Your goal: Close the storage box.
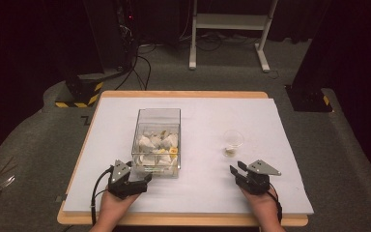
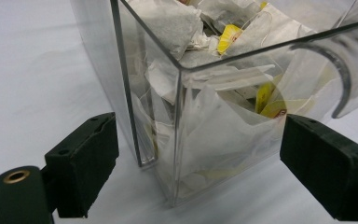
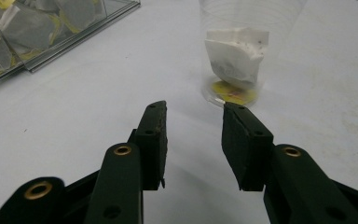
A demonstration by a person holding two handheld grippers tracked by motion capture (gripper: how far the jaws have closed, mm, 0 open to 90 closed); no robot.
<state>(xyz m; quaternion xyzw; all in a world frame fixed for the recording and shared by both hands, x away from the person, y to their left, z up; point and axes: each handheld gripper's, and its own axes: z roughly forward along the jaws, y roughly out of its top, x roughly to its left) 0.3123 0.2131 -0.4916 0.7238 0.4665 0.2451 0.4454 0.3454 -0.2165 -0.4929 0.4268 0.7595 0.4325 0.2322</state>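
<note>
A clear plastic box [image 1: 157, 118] full of white tea bags [image 1: 155, 147] with yellow tags stands left of the table's middle. My left gripper [image 1: 137, 180] sits at the box's near left corner [image 2: 179, 140], jaws open wide on either side of that corner and not touching it. A clear plastic cup [image 1: 233, 141] holding one tea bag [image 3: 235, 58] stands to the right. My right gripper [image 1: 237, 172] rests just short of the cup [image 3: 249, 28], jaws partly open with nothing between them.
The white sheet [image 1: 270, 121] covers a wooden table [image 1: 183, 94]. Beyond the far edge stand a white desk frame [image 1: 229, 29] and dark equipment with cables [image 1: 121, 43] on grey carpet.
</note>
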